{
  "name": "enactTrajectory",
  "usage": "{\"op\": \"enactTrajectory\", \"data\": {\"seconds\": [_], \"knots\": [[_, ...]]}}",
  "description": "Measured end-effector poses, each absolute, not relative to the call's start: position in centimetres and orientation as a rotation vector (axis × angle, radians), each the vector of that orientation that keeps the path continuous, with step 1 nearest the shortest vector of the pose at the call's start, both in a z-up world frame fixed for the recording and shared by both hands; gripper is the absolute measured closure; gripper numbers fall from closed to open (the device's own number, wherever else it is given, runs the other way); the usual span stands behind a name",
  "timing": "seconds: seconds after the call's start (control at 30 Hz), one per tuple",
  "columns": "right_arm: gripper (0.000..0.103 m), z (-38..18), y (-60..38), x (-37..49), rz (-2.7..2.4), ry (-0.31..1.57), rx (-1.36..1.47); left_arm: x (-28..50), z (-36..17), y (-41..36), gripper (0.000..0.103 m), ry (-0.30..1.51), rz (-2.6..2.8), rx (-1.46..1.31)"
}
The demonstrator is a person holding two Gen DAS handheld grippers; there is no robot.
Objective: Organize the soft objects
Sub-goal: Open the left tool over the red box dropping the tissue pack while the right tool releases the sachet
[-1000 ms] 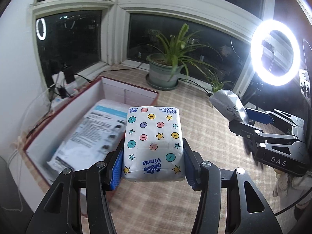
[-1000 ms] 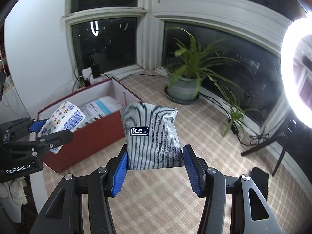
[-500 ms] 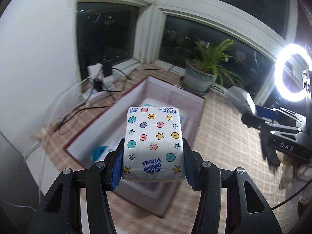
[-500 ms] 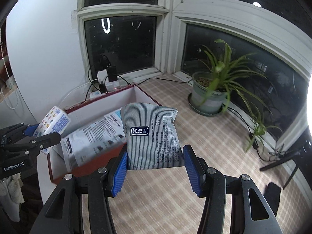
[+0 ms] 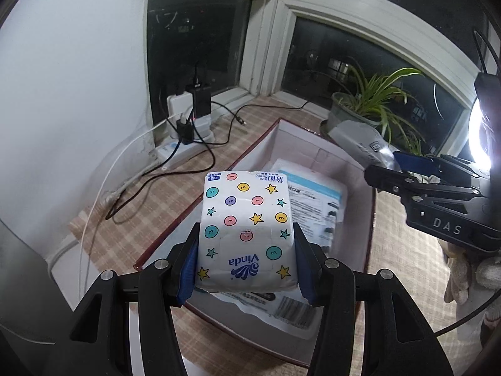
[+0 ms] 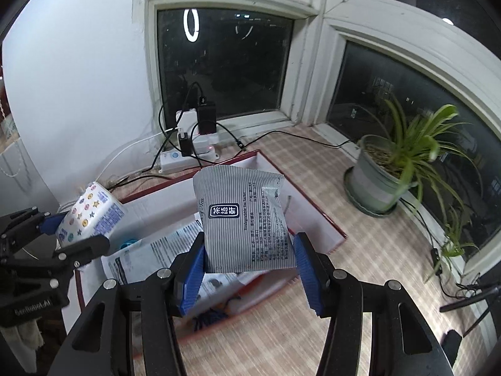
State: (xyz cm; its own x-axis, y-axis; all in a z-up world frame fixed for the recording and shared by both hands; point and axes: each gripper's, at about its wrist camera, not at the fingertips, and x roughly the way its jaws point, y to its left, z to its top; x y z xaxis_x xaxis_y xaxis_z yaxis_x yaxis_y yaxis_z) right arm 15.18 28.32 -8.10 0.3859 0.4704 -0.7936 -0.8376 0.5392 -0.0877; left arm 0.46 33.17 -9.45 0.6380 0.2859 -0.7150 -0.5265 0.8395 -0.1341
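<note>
Left wrist view shows the left gripper (image 5: 246,261) pinching a tissue pack (image 5: 245,232) between its blue ribbed pads; the pack is a soft, rounded block in glossy white film with coloured dots and stars. It hangs above the box (image 5: 372,219), a rectangular carton with dark red outside and pale inner walls, which stands on a checked woven mat (image 5: 150,206). Inside the box lies a flat, crinkled plastic bag (image 5: 316,206) with printed text. At the right edge the right gripper (image 5: 391,169) holds a grey pouch (image 5: 357,144).

Right wrist view shows the right gripper (image 6: 249,264) clamped on the pouch (image 6: 247,222), a thin, slightly puffed sachet with fine grey stripes, a dark label and a wrinkled top edge. It is held over the box (image 6: 313,203) opening, not touching it. The tissue pack (image 6: 90,213) is seen at the left, above the box's left side. A potted plant (image 6: 385,175) with long narrow leaves stands on the mat to the right, and a white power strip (image 6: 184,156) with black cables lies behind the box
</note>
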Motion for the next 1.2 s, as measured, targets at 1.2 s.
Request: {"op": "enactTrajectory", "data": {"seconds": [1.2], "knots": [[0.031, -9.2, 29.6, 16.7, 0.825, 0.756, -0.535, 3.7, -11.5, 34.5, 0.04, 0.803, 0.472, -0.359]]}}
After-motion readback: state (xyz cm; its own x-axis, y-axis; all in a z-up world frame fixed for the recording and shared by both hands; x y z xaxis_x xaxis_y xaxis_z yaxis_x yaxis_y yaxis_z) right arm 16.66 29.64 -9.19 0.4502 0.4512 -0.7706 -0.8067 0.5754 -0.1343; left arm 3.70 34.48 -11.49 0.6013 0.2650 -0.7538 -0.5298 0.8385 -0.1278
